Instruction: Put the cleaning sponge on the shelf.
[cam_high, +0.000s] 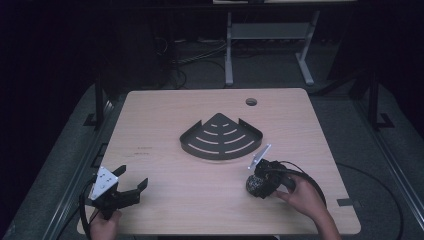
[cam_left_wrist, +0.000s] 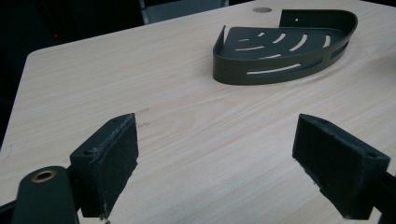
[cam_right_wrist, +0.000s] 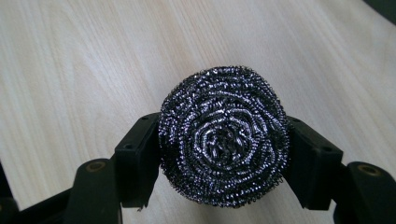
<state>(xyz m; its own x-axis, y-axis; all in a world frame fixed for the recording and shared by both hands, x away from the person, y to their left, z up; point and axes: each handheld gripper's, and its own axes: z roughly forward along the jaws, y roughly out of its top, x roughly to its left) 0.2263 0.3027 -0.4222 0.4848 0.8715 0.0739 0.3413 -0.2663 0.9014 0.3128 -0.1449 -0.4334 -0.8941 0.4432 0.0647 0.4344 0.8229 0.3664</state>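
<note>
A dark metal corner shelf (cam_high: 221, 138) with curved slots lies flat in the middle of the wooden table (cam_high: 165, 120); the left gripper view has the shelf (cam_left_wrist: 280, 49) at the upper right. A round steel-wool scourer (cam_right_wrist: 223, 135) sits squeezed between the jaws of my right gripper (cam_right_wrist: 223, 140), held over the table. From above, the scourer (cam_high: 253, 186) and right gripper (cam_high: 257, 184) are at the front right, below the shelf. My left gripper (cam_high: 131, 180) is at the front left, open and empty, its pads (cam_left_wrist: 116, 163) wide apart above bare wood.
A round cable hole (cam_high: 251, 102) is in the table's far right part. Behind the table stands a white metal frame (cam_high: 267, 35) on a dark floor with cables. A piece of tape (cam_high: 346, 202) marks the table's right front edge.
</note>
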